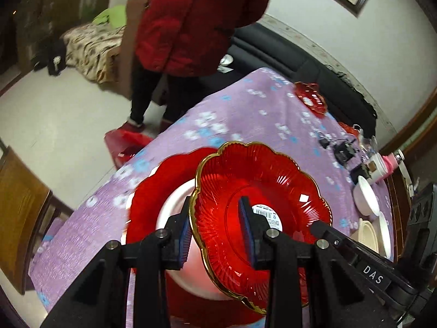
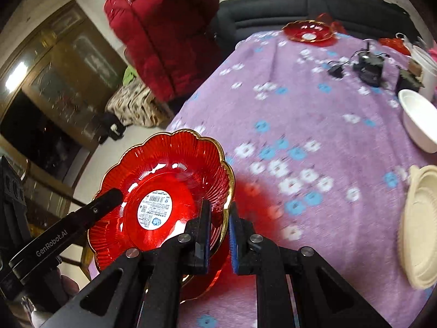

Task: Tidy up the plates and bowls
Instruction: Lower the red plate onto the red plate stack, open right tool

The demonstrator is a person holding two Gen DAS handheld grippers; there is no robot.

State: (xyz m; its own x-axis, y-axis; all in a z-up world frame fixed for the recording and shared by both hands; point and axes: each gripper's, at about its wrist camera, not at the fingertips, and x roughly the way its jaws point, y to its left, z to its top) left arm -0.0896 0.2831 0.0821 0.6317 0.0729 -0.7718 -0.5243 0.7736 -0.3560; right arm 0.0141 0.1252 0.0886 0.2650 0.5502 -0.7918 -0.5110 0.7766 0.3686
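A red glass plate [image 1: 273, 180] [image 2: 164, 169] with a scalloped gold rim and a white label in its centre hangs tilted over the purple flowered tablecloth [image 1: 245, 114] [image 2: 314, 125]. My left gripper [image 1: 215, 229] is shut on one side of its rim, one pad inside the plate and one outside. My right gripper [image 2: 220, 232] is shut on the opposite rim. Under the plate lies a blurred red shape with a white middle [image 1: 153, 191]; I cannot tell what it is. A second red plate [image 1: 311, 97] [image 2: 308, 31] sits at the table's far end.
A white bowl [image 1: 366, 196] [image 2: 418, 120] and cream plates [image 2: 420, 227] stand at the right. Black cables and gadgets [image 1: 341, 150] [image 2: 368, 65] lie behind them. A person in a red coat [image 1: 196, 22] [image 2: 164, 27] stands at the far left corner. A wooden chair [image 1: 19, 205] is left.
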